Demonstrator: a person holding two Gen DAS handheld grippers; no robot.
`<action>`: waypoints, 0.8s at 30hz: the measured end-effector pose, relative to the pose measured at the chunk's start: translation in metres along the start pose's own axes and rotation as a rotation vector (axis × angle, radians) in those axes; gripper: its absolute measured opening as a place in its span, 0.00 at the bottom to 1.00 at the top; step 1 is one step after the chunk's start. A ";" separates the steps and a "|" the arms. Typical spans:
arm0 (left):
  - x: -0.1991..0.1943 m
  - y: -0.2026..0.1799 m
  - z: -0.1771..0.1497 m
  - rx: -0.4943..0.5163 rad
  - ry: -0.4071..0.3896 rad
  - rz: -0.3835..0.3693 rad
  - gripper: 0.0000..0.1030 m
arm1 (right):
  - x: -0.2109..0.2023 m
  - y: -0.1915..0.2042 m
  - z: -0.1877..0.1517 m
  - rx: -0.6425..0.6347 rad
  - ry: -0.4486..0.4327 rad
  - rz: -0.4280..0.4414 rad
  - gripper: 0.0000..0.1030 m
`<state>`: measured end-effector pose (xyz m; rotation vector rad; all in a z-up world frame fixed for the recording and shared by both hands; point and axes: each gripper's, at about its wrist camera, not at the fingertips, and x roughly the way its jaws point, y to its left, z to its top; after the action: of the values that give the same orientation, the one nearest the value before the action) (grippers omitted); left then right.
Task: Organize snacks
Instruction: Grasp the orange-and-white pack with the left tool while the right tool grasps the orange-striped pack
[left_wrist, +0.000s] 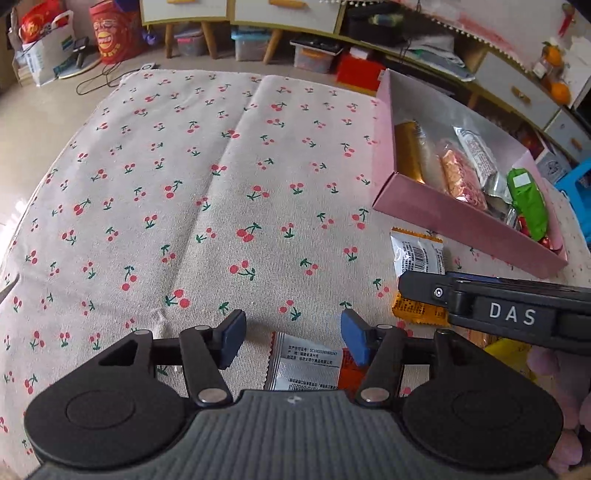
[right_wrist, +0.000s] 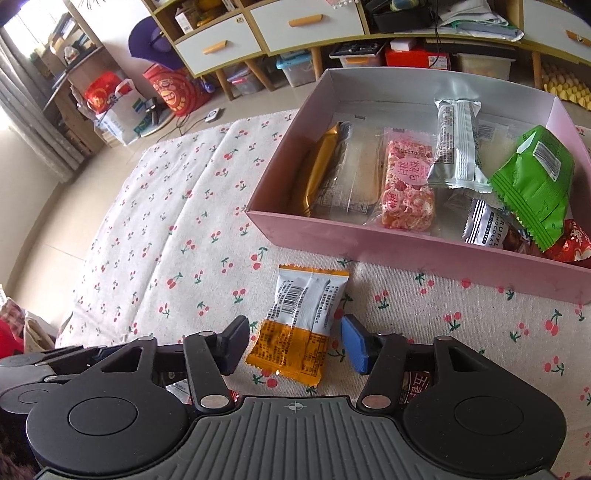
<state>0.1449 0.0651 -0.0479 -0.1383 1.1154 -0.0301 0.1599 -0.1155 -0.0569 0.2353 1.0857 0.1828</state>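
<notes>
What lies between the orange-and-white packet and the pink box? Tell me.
Only bare cherry-print cloth lies between the orange-and-white packet and the pink box; the right wrist view shows it.

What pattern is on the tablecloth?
Small red cherries with green stems on a beige tablecloth; clearest in the left wrist view.

Packet (right_wrist: 297, 326) before box (right_wrist: 417, 254); snacks (right_wrist: 408, 184) inside

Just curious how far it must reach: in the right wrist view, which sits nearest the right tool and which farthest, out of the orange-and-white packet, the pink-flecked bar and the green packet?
1. Orange-and-white packet, on the cloth between the right tool's fingers.
2. Pink-flecked bar, mid-box.
3. Green packet, at the box's right end.
</notes>
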 end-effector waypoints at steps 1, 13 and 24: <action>0.001 0.001 0.000 0.025 0.005 -0.017 0.55 | 0.000 0.001 -0.001 -0.006 -0.010 -0.003 0.39; -0.007 0.002 -0.010 0.502 -0.143 -0.187 0.70 | -0.008 -0.007 -0.008 -0.061 0.032 0.032 0.22; -0.006 -0.004 -0.026 0.706 -0.060 -0.354 0.82 | -0.016 -0.015 -0.019 -0.086 0.052 0.080 0.32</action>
<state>0.1192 0.0591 -0.0537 0.2960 0.9531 -0.7233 0.1359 -0.1322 -0.0563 0.1983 1.1180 0.3082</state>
